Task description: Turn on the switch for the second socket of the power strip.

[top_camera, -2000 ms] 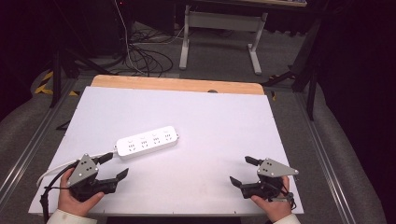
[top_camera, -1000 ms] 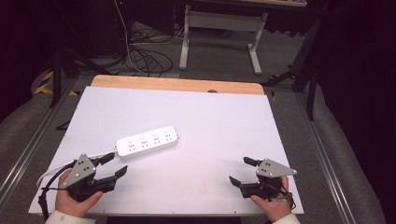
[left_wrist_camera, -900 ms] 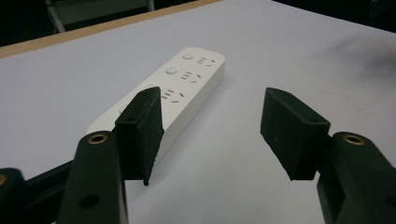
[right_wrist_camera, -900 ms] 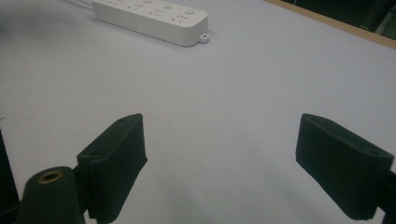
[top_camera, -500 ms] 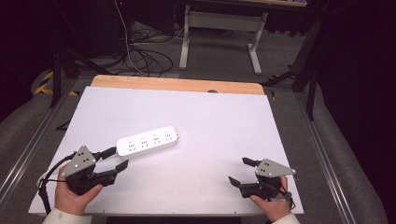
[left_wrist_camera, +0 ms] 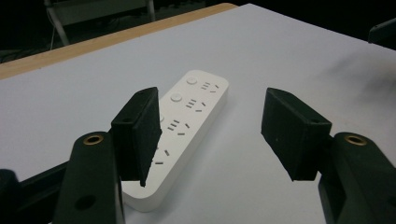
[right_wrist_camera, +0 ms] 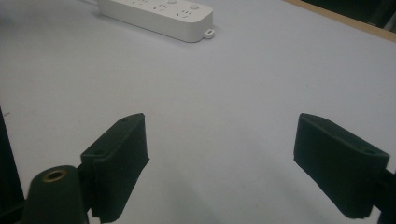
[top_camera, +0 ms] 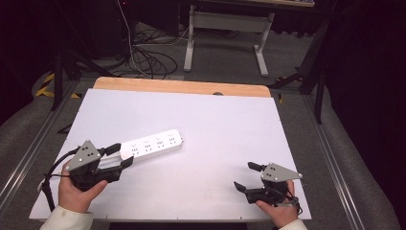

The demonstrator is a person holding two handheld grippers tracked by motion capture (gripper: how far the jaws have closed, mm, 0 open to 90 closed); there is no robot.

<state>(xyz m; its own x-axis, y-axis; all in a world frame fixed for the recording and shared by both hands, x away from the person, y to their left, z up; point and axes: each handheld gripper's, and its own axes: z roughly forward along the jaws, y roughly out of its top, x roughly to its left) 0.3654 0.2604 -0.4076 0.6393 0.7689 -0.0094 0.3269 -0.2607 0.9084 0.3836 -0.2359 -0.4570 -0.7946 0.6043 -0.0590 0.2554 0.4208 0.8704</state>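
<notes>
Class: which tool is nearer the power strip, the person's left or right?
Left. The left tool is open at the near end of the power strip, one jaw beside it. The right tool sits open well apart, across bare table.

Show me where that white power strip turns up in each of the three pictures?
High view: the power strip lies left of centre on the white table, its near end at the open left gripper.
Left gripper view: it lies ahead, partly behind the left-hand jaw.
Right gripper view: its end shows at the top edge, far beyond the open right gripper.
Shared landmark: the table's wooden far edge.
</notes>
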